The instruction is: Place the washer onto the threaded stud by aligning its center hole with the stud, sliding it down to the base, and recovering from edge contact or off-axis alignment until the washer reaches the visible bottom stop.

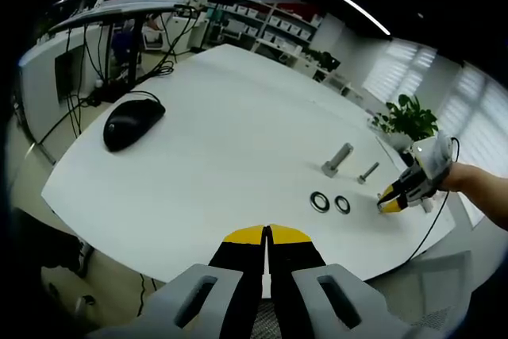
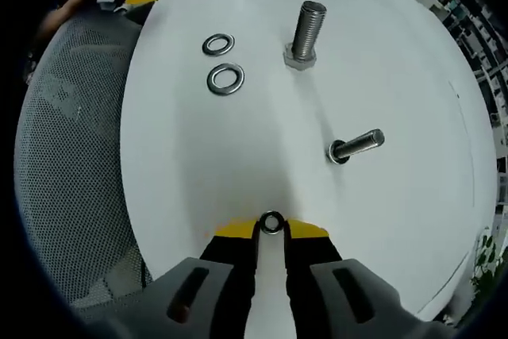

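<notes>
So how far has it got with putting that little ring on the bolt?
Picked up: the right gripper pinches a small washer at its tips. Nothing is threaded yet; the upright stud and the smaller bolt are both bare, and two spare washers lie flat on the white table. Left: carrying, aligning, sliding down. The left gripper holds nothing.

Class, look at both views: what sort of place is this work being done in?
Probably an office or lab workroom: a white table with a computer mouse, shelving with bins, a potted plant by bright windows, and a mesh chair.
</notes>
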{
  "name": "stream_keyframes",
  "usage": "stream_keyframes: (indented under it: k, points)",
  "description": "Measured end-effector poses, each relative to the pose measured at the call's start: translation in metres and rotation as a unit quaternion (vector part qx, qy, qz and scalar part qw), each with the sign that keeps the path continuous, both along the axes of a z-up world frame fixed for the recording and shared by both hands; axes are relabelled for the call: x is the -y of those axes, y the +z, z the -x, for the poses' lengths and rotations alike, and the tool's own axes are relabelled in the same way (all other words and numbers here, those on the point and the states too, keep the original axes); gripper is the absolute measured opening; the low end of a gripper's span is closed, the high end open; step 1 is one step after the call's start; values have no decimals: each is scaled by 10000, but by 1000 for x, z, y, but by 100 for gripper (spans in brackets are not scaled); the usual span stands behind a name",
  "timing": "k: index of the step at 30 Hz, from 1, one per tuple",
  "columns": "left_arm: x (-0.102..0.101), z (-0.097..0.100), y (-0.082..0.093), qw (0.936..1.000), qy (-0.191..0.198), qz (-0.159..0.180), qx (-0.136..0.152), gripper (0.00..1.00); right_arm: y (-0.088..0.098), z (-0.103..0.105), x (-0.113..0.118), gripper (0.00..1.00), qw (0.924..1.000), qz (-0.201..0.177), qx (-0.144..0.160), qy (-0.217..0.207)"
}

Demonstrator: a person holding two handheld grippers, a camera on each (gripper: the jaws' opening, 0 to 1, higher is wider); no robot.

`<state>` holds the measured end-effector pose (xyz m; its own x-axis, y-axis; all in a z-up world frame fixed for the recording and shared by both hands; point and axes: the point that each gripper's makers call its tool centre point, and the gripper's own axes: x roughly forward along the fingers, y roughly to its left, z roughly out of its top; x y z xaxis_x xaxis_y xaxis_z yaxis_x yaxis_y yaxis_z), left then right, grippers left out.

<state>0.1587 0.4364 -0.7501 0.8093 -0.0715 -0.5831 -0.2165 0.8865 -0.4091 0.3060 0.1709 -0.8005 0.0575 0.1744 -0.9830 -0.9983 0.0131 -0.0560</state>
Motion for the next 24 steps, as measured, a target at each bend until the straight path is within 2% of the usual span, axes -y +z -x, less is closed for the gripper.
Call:
stream_keyframes:
  k: [4,8,9,14,24]
  points:
    - [1,0,0,10000,-4,-7,-5,0,0,-2,2,13,10000,-25,50,50]
    - [1,0,0,10000,-5,-9,-6,0,1,-5,0,13,9993,-257,-23,-255]
    - [1,0,1,10000,-6,-9,-7,0,1,-1,1,13,9991,-252,-147,-322]
    - [0,0,0,10000,-6,-6,1,0,14,-1,-5,13,9969,-514,-284,-529]
    - [0,0,0,10000,-9,-2,13,0,46,-18,-21,13,9947,-836,-32,-603]
